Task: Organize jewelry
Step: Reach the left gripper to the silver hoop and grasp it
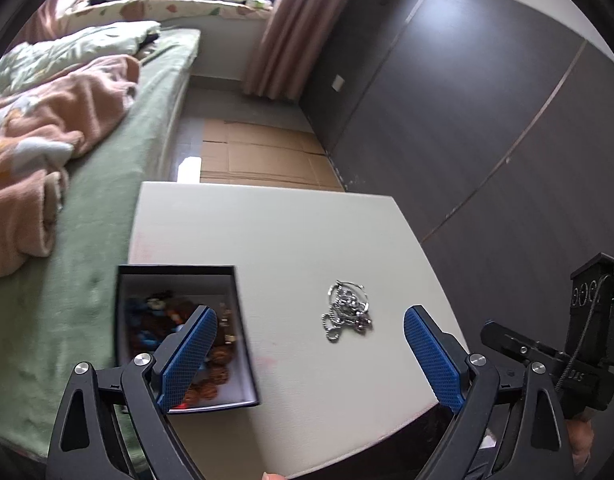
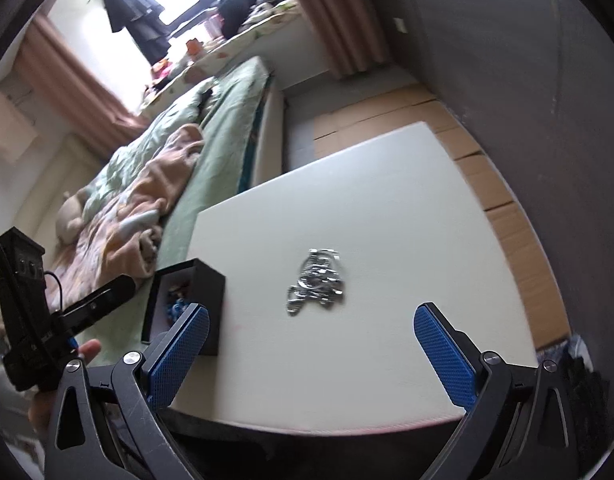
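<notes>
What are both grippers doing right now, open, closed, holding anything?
Left gripper: jaws open, empty.
Right gripper: jaws open, empty.

A black two-finger right gripper with blue textured pads (image 2: 311, 334) is hovering with its jaws wide apart above a white rectangular tabletop (image 2: 407, 208). A tangled heap of silver metal jewelry (image 2: 317, 280) is lying just ahead, with a small black open box (image 2: 195, 292) sitting to its left.
</notes>
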### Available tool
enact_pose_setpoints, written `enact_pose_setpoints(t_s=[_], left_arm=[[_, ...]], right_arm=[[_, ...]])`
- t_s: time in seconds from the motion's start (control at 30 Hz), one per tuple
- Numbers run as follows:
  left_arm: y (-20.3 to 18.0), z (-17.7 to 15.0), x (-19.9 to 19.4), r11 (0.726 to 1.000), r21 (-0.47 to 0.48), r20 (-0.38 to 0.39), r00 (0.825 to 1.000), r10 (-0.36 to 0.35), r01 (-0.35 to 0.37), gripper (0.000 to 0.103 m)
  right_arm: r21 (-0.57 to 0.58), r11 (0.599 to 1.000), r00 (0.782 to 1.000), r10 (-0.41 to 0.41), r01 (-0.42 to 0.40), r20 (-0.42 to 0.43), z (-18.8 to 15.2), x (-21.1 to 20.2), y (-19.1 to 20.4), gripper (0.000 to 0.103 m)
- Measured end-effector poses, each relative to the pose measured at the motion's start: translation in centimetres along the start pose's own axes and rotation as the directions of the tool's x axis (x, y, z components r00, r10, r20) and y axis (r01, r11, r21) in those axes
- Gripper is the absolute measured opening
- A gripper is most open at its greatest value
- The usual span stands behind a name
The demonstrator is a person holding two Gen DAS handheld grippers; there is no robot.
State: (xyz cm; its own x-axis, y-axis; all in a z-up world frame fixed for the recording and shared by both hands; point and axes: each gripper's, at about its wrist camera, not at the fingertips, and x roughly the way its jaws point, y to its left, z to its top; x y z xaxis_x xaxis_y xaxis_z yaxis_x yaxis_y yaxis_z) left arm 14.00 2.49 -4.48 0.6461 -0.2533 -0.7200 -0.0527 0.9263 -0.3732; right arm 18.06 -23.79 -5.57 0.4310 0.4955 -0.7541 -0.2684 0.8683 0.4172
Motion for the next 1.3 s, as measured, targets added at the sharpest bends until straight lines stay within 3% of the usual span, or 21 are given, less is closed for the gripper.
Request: enact_pose_setpoints(t_s=[0.33, 0.5, 0.7, 0.8, 1.0, 1.3], left_arm=[[-3.5, 0.0, 5.4, 0.999, 0.047, -0.117, 0.993, -0.007, 0.012, 0.095], [-4.7, -0.2, 7.9, 0.998, 0.06, -0.158, 0.987, 0.029, -0.019, 0.093], [-6.4, 0.0, 10.8, 0.993, 0.106, -0.215, 0.974, 0.072, -0.05, 0.086], [-6.8, 0.0, 12.4, 0.992, 0.11, -0.246, 0.965, 0.087, -0.061, 0.084], [-6.5, -0.3, 15.5, 0.991, 0.088, -0.301, 0.946, 0.122, -0.1, 0.078], [-7.3, -0.3, 18.3, 0.975, 0.138, -0.295, 0.932, 0.211, -0.177, 0.072]], right_arm=[[0.245, 0.969, 0.999, -0.043, 0.038, 0.015, -1.7, -0.3, -6.7, 0.103], [0.271, 0.959, 0.995, -0.09, 0.078, 0.032, -1.5, -0.3, -7.9, 0.103], [0.316, 0.943, 0.994, -0.105, 0.103, -0.011, -1.2, 1.0, -10.0, 0.102], [0.318, 0.939, 0.992, -0.119, 0.129, -0.052, -1.0, 1.8, -10.7, 0.091], [0.338, 0.931, 0.99, -0.126, 0.139, -0.058, -0.7, 2.0, -11.5, 0.089], [0.387, 0.916, 0.994, -0.097, 0.109, -0.052, -0.5, 2.2, -12.1, 0.089]])
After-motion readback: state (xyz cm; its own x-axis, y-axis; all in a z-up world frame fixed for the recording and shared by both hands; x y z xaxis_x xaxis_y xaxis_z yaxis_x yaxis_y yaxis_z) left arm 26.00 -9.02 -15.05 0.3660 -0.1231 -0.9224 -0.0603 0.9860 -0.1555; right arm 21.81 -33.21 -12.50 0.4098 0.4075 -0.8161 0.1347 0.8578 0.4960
